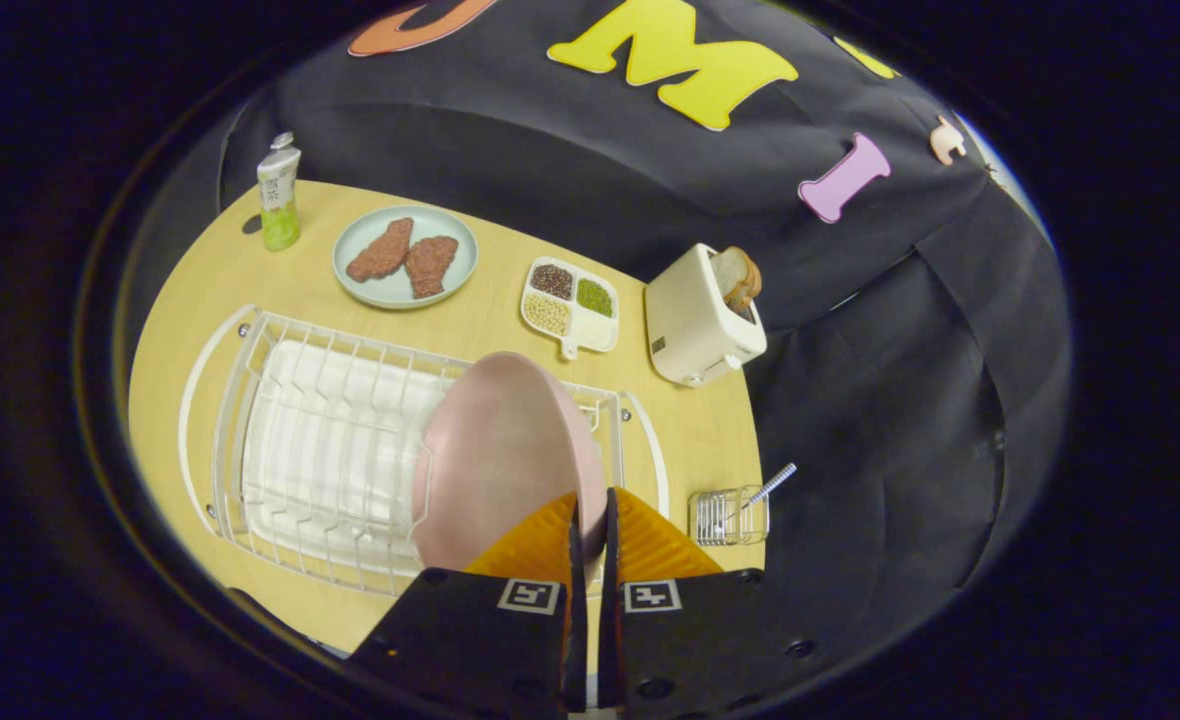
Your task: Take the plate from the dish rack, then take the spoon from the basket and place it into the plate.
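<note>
Tongs (pixel 590 512) pinch the pink plate's (pixel 495 460) rim, plate standing in the dish rack (pixel 320 450).

A pale wooden table (pixel 690 430) with a rounded far edge stands against black cloth (pixel 900 330), which hangs in folds behind it and drapes down on the right. Light falls evenly on the tabletop.

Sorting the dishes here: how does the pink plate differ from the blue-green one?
The pink plate is bare and tilted on edge over the dish rack, its rim pinched by the gripper with jaws closed on it; the blue-green plate lies flat on the table, holding two brown pieces. Both are round.
</note>
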